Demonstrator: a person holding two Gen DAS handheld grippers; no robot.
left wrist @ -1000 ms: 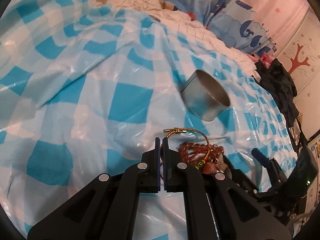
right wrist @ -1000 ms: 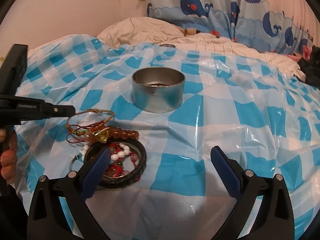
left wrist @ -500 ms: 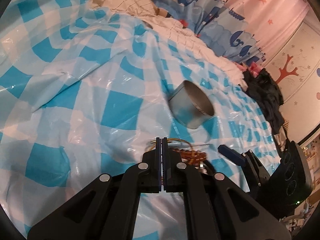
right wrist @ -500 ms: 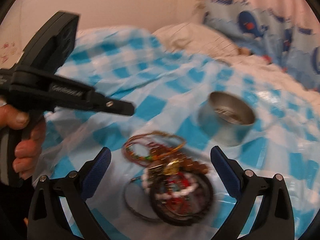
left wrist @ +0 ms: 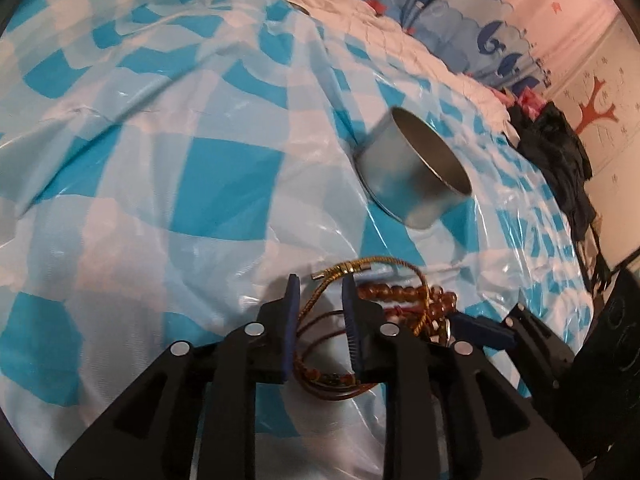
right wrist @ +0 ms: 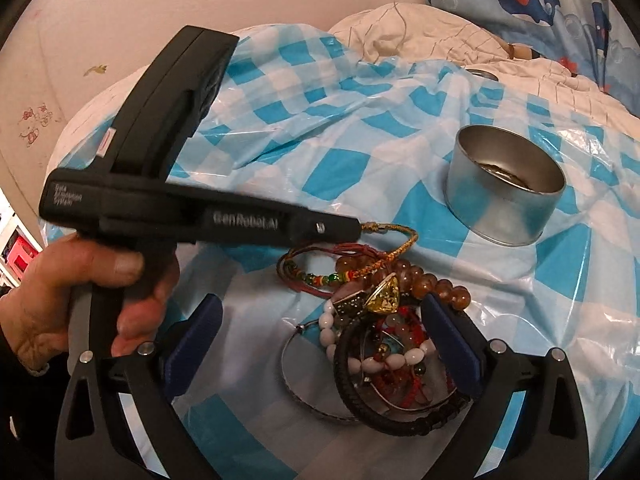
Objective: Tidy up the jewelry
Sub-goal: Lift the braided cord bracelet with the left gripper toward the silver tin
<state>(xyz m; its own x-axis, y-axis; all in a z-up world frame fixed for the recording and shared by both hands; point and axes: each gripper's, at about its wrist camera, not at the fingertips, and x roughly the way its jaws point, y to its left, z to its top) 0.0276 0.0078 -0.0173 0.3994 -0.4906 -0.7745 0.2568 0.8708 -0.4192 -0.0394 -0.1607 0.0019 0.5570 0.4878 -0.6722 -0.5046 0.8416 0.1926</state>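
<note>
Several bracelets lie heaped together as a jewelry pile (right wrist: 372,320) on the blue-checked plastic sheet (right wrist: 360,160), just in front of the round metal tin (right wrist: 504,196), which stands upright with something small already lying in its bottom. Nearest the tin is a gold braided bangle (left wrist: 372,276); the amber bead strand (right wrist: 420,276) touches it, and a thick black band (right wrist: 384,412) ringed with white beads sits on the pile's far side from the tin.

The left gripper (left wrist: 320,320) points down at the pile's edge closest to the tin. Its jaws are opening, only narrowly apart so far, and the gold bangle with some thin red cords passes through the gap; the pads do not look pressed on anything. The right gripper (right wrist: 320,344) hangs wide open over the black band, holding nothing. A hand (right wrist: 80,292) wraps the left tool's handle.

The likely trouble is tangling: cords and bangle overlap, so a pinch on one could drag its neighbours up and spill them short of the tin. The slick, wrinkled sheet may also bunch into the narrow jaws instead of the thin bangle. The tin rests on soft, sloping bedding, and a snagged strand swinging against it could tip it
</note>
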